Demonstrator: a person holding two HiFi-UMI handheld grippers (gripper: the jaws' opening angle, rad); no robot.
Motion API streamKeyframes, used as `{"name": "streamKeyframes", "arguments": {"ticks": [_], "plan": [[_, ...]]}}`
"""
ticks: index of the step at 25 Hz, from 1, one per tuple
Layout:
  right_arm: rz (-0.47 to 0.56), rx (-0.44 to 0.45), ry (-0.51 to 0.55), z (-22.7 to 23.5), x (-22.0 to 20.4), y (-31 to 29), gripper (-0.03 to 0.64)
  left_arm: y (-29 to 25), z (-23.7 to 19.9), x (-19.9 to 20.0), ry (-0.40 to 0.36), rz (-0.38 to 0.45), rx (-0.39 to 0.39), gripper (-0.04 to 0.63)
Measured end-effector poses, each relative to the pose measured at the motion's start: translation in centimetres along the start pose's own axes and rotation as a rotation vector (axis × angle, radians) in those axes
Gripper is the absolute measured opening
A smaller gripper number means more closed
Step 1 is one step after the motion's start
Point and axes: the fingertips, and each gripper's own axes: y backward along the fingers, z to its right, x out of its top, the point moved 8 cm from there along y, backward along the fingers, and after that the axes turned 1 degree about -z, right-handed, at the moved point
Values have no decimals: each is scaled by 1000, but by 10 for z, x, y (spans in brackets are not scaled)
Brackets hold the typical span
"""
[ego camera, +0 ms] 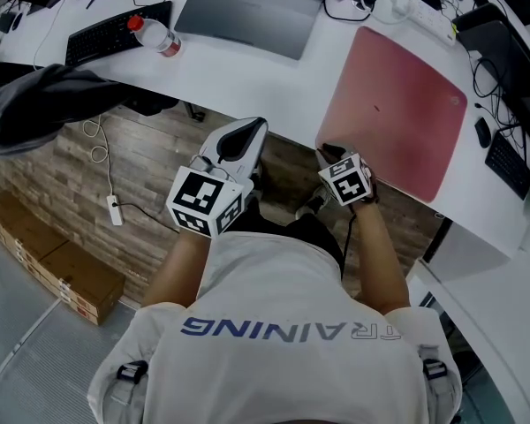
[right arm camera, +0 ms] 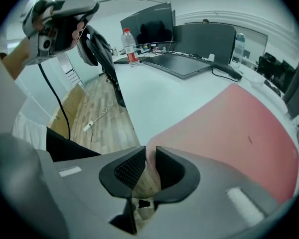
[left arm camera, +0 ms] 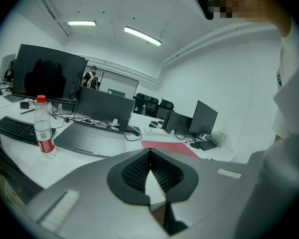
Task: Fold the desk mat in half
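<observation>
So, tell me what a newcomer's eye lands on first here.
The pink desk mat on the white desk, at the head view's right. The right claw sits at its near corner, jaws either side of that corner, while the left claw hangs shut and empty over the wood floor.

Both forearms reach forward, elbows bent.
Left hand-held gripper [ego camera: 247, 132] points nearly level, jaws together and empty; right hand-held gripper [ego camera: 329, 154] tips steeply down, jaws narrowly apart astride the desk mat [ego camera: 397, 104] corner.

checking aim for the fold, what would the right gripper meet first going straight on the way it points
Likely the desk mat: its near corner already sits between the jaws of the right gripper.
</observation>
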Motion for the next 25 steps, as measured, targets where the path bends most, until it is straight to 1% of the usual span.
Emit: {"name": "streamKeyframes", "arguments": {"ticks": [2, 4, 9, 12, 16, 21, 25], "plan": [[9, 19, -7, 2, 0, 0, 73, -1, 1, 0, -3, -5, -4, 2], [3, 11, 15, 0, 1, 0, 66, -2, 3, 0, -4, -8, -6, 2], [-19, -74, 105, -9, 2, 0, 40, -4, 5, 1, -9, -11, -12, 2], [-2, -94, 107, -10, 0, 1, 34, -3, 6, 1, -10, -10, -15, 2], [53, -100, 46, -8, -1, 6, 31, -3, 6, 2, -15, -9, -21, 2], [197, -113, -120, 2, 1, 34, 31, -5, 10, 6, -29, -4, -41, 2], [302, -140, -225, 17, -4, 68, 31, -15, 27, 16, -56, 4, -83, 2]]}}
